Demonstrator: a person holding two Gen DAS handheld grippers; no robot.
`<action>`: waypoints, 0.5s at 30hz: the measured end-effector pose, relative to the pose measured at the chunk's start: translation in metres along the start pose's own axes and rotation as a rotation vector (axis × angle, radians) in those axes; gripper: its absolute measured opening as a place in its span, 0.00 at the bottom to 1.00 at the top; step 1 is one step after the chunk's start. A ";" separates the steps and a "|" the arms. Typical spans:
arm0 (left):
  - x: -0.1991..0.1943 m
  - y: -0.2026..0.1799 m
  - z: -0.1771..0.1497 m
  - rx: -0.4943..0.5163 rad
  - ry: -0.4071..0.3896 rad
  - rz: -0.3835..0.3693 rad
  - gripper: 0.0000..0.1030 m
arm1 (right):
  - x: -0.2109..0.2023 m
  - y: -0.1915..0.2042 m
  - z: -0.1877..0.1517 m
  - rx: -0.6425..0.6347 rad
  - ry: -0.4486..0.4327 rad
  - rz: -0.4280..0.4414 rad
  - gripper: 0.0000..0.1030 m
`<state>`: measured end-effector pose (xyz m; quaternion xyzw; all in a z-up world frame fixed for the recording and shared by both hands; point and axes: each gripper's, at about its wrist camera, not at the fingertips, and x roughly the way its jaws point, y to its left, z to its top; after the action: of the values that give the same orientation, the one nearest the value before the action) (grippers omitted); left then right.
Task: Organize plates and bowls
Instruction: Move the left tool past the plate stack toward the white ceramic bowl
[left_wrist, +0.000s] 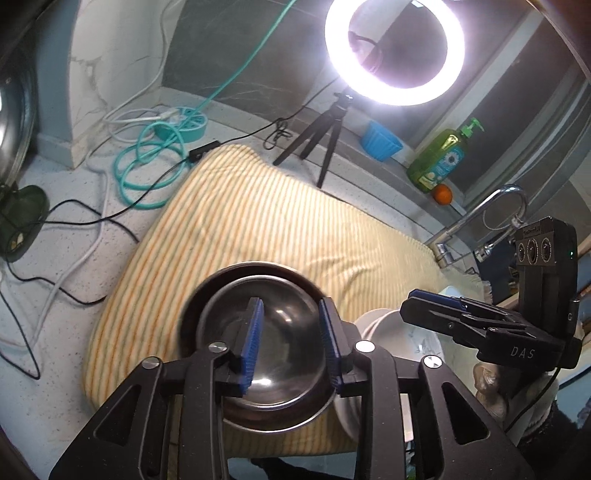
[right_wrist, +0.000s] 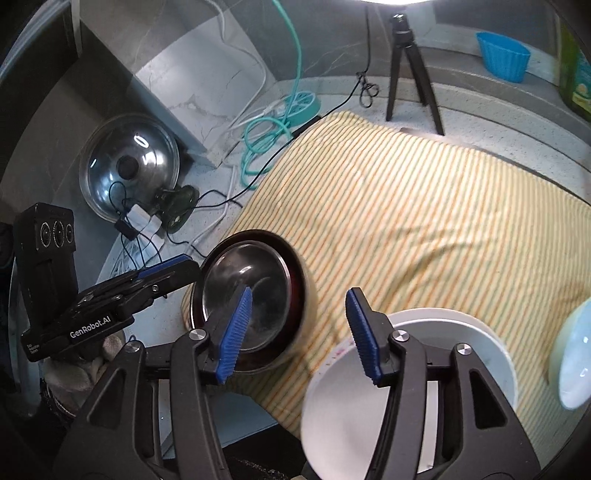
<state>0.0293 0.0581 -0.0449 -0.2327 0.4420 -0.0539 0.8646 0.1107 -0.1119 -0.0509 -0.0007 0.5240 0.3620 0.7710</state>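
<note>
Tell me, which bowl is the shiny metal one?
The steel bowl nested in a dark bowl on the striped towel, beside the left gripper. The white bowl and pale blue bowl aren't metal.

Steel bowl (left_wrist: 273, 354) rim motion-blurred, near side behind left gripper (left_wrist: 291, 345); pale bowl (right_wrist: 572, 354) cut by frame edge.

- I am looking at a home kitchen counter (left_wrist: 66, 206), speckled stone.
- A chrome sink faucet (left_wrist: 476, 218) sits at three o'clock.
- Green dish soap bottle (left_wrist: 439, 158) stands on the window ledge at two o'clock.
- A glass pot lid (right_wrist: 129, 166) leans at ten o'clock.
</note>
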 end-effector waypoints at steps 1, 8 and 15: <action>0.001 -0.004 0.001 0.003 -0.001 -0.008 0.32 | -0.006 -0.004 0.000 0.006 -0.012 -0.008 0.61; 0.015 -0.036 0.004 0.046 0.021 -0.069 0.32 | -0.047 -0.048 -0.006 0.081 -0.080 -0.068 0.64; 0.042 -0.075 0.002 0.088 0.069 -0.133 0.32 | -0.085 -0.104 -0.021 0.180 -0.122 -0.152 0.64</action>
<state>0.0648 -0.0199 -0.0415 -0.2214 0.4522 -0.1384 0.8529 0.1356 -0.2436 -0.0314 0.0511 0.5048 0.2535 0.8236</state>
